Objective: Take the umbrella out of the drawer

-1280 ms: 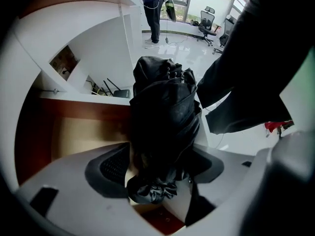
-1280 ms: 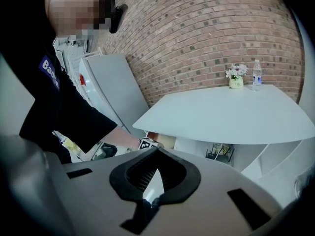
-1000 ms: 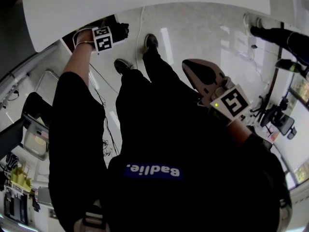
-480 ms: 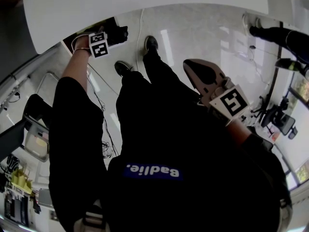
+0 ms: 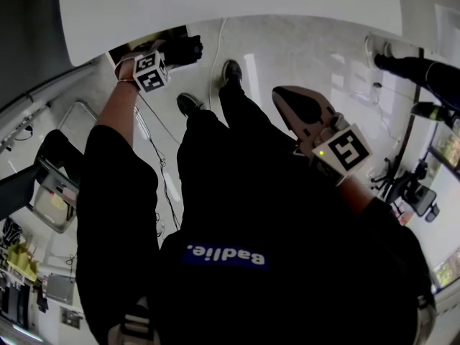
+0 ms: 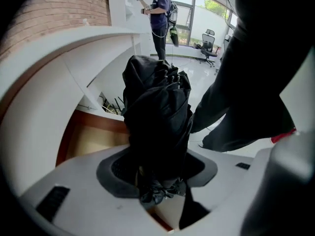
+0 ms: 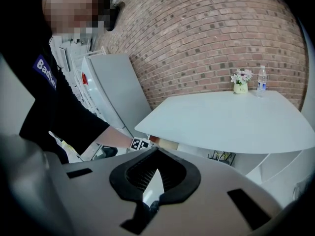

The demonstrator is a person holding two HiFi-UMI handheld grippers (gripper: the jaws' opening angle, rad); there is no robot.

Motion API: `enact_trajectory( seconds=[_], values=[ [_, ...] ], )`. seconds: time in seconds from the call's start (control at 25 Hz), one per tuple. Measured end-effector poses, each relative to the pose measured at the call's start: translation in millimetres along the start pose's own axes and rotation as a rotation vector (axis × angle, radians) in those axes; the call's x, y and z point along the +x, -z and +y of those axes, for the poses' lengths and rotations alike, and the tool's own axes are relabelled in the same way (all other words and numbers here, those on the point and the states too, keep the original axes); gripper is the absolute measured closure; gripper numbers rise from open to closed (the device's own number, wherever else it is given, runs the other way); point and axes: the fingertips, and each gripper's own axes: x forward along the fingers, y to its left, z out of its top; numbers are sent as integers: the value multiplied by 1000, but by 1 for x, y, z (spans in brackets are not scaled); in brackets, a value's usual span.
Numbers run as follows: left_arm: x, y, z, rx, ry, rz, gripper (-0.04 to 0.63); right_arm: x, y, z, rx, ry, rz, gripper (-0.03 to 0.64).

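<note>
A folded black umbrella [image 6: 157,112] stands up between my left gripper's [image 6: 158,149] jaws, whose pads press on its lower end. Behind and below it lies the open drawer [image 6: 93,136] with a brown wooden inside, under the white table's rim. In the head view the left gripper [image 5: 171,54] is at the table's edge, top left, with the umbrella [image 5: 188,49] sticking out of it. My right gripper [image 5: 293,100] hangs over the person's legs, shut and empty. In its own view the right gripper [image 7: 156,154] points towards the table.
A white round table [image 7: 221,122] bears a small flower pot [image 7: 240,83] and a bottle [image 7: 262,80] before a brick wall. A white cabinet [image 7: 110,90] stands at the left. The person's shoes [image 5: 231,70] are on the pale floor. Another person [image 6: 160,14] and an office chair [image 6: 209,41] are far off.
My left gripper has risen and tilted with the umbrella in its jaws, lifting it away from the drawer. The right gripper has hardly shifted.
</note>
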Motion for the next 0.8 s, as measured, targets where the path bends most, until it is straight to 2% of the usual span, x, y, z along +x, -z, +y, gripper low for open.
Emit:
enact_trajectory(
  seconds=[0.24, 0.64, 0.8],
  values=[
    [-40, -12, 2, -113, -82, -93, 379, -2, -28, 16, -49, -24, -48, 591],
    [-115, -44, -7, -215, -190, -208, 379, -15, -69, 36, -115, -46, -153, 591],
    [-147, -59, -10, -311, -238, -266, 379, -22, -83, 46, -141, -66, -199, 591]
  ],
)
